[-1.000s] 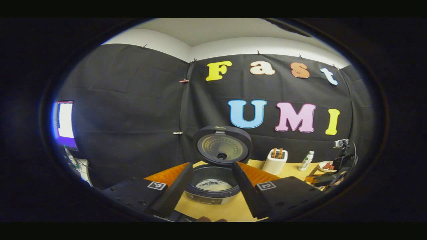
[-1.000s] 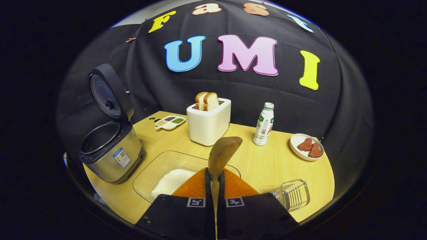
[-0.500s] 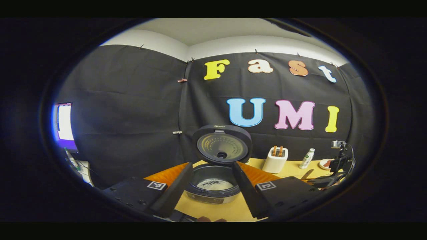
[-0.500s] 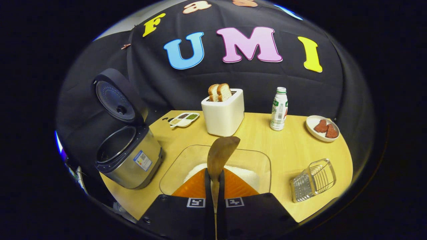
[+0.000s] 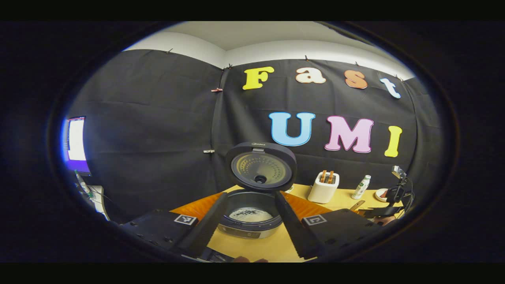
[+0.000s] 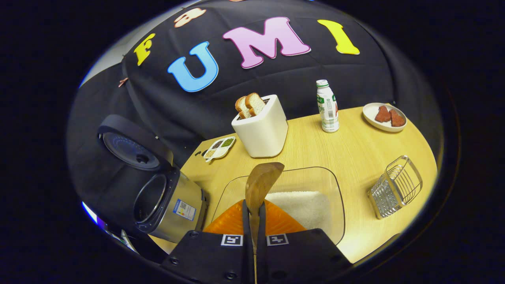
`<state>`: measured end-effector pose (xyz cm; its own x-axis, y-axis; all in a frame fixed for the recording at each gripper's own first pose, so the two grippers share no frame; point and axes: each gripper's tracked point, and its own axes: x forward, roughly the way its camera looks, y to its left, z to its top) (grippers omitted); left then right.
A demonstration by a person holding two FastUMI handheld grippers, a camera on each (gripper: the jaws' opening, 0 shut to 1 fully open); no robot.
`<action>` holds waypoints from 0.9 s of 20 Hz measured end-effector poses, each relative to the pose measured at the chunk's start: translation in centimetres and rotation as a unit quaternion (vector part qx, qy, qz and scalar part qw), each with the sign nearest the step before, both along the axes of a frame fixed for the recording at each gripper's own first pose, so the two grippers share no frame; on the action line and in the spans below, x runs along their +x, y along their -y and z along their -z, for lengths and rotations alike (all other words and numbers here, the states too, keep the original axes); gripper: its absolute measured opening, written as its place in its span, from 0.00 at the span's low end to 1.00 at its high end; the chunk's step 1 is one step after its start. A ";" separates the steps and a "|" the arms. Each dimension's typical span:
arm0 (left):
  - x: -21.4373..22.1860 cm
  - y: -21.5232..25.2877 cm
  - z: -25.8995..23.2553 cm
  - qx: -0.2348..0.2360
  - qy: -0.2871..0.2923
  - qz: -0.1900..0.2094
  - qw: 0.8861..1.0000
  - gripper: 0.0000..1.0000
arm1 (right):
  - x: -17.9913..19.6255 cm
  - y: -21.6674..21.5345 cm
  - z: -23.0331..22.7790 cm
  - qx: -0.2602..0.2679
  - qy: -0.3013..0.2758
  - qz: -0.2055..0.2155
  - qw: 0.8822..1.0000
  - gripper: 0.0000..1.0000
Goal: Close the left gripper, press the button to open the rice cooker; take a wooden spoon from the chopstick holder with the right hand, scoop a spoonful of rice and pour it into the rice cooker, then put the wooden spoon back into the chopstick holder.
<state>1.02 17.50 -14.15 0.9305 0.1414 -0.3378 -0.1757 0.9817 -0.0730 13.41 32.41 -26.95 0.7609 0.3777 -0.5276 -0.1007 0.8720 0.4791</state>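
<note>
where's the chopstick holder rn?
In the right gripper view, the wire chopstick holder sits at the table's right edge, right of the glass rice dish and nearer the camera than the plate.

Black, boxy bodies on the left gripper (image 5: 246,221) and the right gripper (image 6: 254,215), each carrying 2 small square black-and-white markers near the finger roots. Ribbed orange panels behind the fingers. Round screw heads along the casing's lower edges. Long, flat, tapering fingers (image 5: 205,228).
</note>
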 end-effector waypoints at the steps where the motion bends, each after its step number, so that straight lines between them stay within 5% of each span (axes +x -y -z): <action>1: 0.0 -0.1 -0.1 0.007 0.003 0.000 1.000 0.83 | 0.2 0.0 -0.2 0.016 -0.006 0.009 1.000 0.07; 11: -0.2 0.4 -0.4 0.014 0.004 0.005 1.000 0.83 | 2.2 1.5 -3.2 0.114 -0.037 0.075 0.990 0.07; 18: -0.3 1.1 -0.5 -0.010 0.011 0.013 1.000 0.83 | 3.5 0.0 -7.0 0.133 -0.024 0.071 0.988 0.07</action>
